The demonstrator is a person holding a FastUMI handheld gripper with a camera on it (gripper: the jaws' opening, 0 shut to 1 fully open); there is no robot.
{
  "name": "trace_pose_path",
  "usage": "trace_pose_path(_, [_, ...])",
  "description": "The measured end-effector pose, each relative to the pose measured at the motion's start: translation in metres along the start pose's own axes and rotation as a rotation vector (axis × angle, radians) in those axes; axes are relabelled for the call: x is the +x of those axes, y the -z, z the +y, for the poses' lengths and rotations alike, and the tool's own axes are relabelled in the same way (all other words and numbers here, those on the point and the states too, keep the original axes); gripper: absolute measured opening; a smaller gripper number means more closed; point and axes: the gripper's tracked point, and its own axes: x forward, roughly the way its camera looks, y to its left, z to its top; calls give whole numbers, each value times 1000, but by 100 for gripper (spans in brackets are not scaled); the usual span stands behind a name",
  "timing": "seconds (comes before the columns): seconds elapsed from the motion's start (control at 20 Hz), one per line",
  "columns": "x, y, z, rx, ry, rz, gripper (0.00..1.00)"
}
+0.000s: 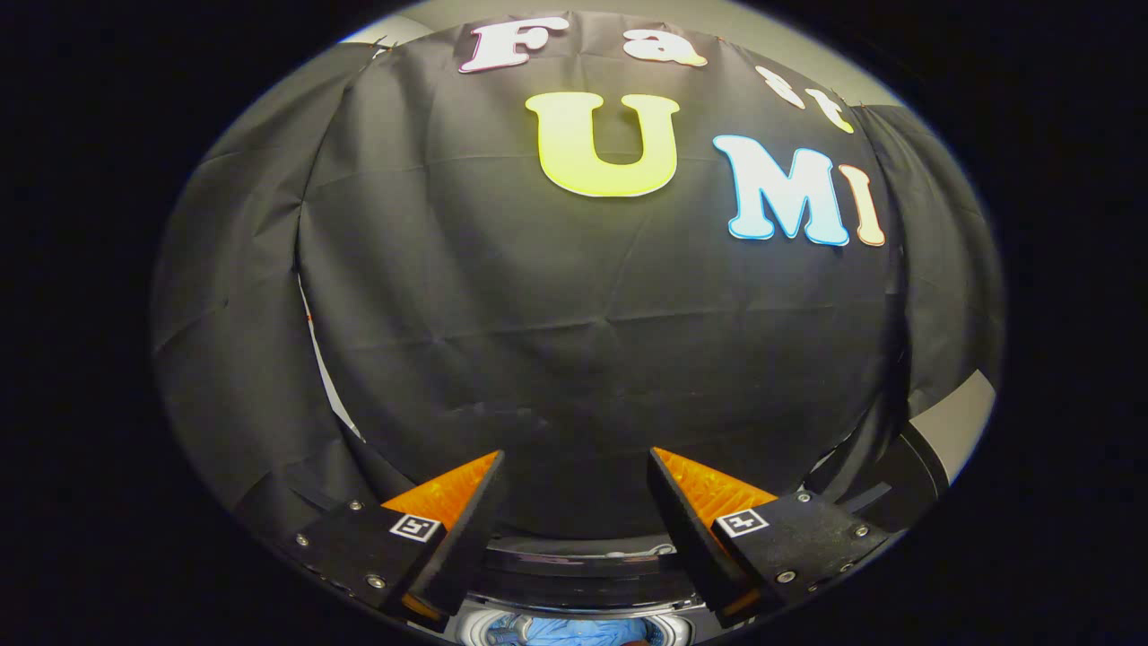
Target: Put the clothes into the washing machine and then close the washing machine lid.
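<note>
My gripper [574, 458] is open, its two fingers spread wide with nothing between them, pointing at the booth's black cloth wall. Below and between the fingers I see the top of the washing machine [574, 574], its dark rear rim curving across. Light blue clothes [574, 631] lie in the drum opening right under the gripper. I cannot make out the lid from here.
The black cloth wall [556, 314] hangs close behind the machine. A grey and dark rounded edge [951, 426] shows beyond the right finger. A pale gap in the cloth [327, 372] runs down on the left.
</note>
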Motion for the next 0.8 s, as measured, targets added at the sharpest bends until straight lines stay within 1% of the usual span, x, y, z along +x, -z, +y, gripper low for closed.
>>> trace_pose_path(0.2, [-10,1,-2,15,15,-26,97])
trace_pose_path(0.35, [-17,1,-2,19,6,-59,96])
trace_pose_path(0.5, [-27,5,0,19,-2,-55,97])
trace_pose_path(0.8, [-47,12,2,14,-6,-89,97])
